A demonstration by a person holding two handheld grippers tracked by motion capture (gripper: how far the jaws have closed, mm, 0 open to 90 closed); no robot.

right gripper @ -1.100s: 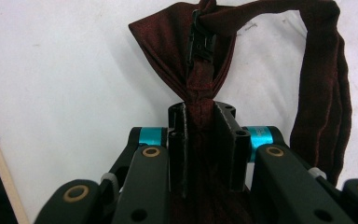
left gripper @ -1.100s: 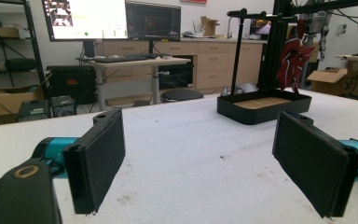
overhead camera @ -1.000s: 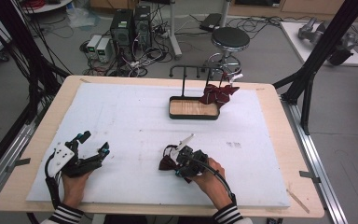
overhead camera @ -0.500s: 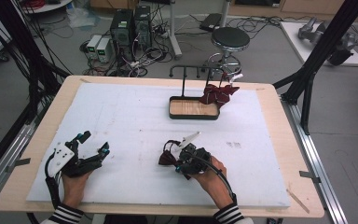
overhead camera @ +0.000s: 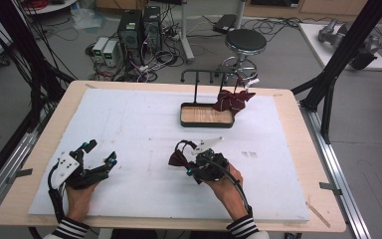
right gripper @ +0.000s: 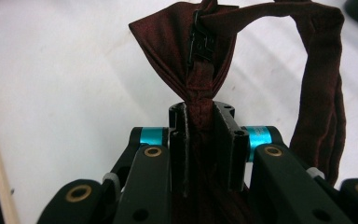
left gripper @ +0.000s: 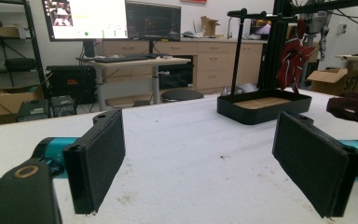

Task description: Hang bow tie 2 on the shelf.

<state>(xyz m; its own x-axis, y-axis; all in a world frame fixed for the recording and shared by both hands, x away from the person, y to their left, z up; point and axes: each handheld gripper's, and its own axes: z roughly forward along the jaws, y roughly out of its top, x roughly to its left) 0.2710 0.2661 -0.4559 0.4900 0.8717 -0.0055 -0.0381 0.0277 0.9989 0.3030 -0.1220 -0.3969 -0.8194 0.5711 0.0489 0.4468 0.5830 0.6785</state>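
The right gripper point(right gripper: 200, 140) is pressed shut on the dark red bow tie point(right gripper: 200, 60), which sticks out straight past the jaw tips, low over the white mat point(overhead camera: 129, 124). The stand point(overhead camera: 206, 114) is far ahead. The left gripper point(overhead camera: 99, 154) is spread wide, holding nothing. Since the earlier picture, the bow tie is held slightly higher.

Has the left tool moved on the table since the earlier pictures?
No. The left tool sits at the same spot near the white mat's front left corner, its jaws open.
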